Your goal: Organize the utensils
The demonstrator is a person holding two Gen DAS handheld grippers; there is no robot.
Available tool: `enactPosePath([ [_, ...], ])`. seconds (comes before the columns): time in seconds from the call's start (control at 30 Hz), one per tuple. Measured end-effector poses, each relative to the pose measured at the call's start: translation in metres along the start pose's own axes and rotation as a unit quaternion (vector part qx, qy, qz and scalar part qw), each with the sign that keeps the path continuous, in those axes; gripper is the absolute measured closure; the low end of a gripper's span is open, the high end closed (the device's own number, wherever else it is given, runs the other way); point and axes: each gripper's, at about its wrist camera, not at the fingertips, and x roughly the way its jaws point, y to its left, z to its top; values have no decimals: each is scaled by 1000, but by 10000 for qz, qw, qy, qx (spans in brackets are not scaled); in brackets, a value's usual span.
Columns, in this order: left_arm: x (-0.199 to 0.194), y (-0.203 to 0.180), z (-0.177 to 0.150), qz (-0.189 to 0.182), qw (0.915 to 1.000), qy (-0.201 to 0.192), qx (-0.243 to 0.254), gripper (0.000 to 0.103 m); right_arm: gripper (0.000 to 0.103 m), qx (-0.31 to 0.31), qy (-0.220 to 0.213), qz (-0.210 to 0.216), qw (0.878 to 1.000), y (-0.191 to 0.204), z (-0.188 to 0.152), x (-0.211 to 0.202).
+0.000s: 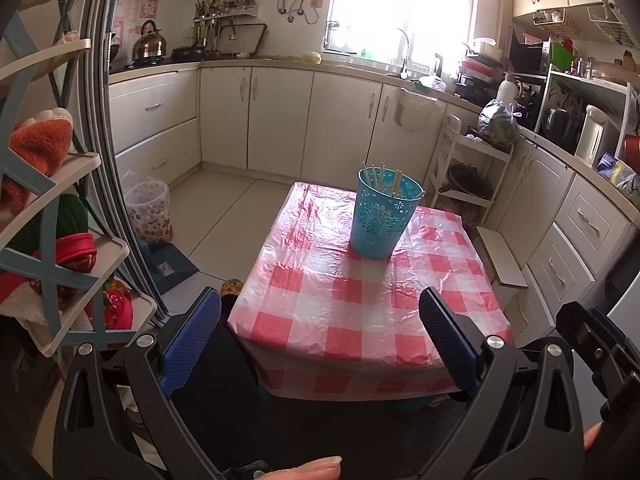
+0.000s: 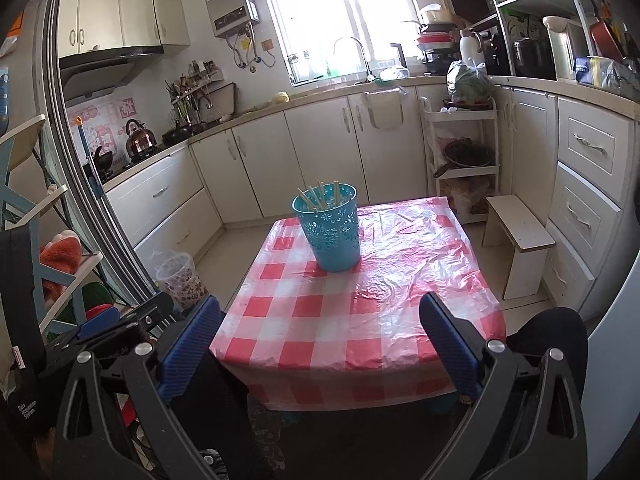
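From my seat I see a small table (image 2: pixel 360 320) under a red-and-white checked plastic cloth. On its far half stands a blue perforated holder (image 2: pixel 330 230), upright, with several pale chopsticks (image 2: pixel 320 196) leaning inside, their tips above the rim. On the floor to the left sits a patterned waste bin (image 2: pixel 182 280) lined with a clear bag. My left gripper (image 1: pixel 320 340) and right gripper (image 2: pixel 320 344) hover at the near edge, both spread wide and holding nothing.
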Motion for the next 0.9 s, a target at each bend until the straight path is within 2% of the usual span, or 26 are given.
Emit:
enactPosePath([
  [0.33,-15,-16,-2,123,9994,-155,267,8,7,-105,-320,-91,9994,1,-3,-23],
  [0.9,-39,-29,2,380,9971,-430,490,8,7,-242,-468,-55,9986,4,-4,-39],
])
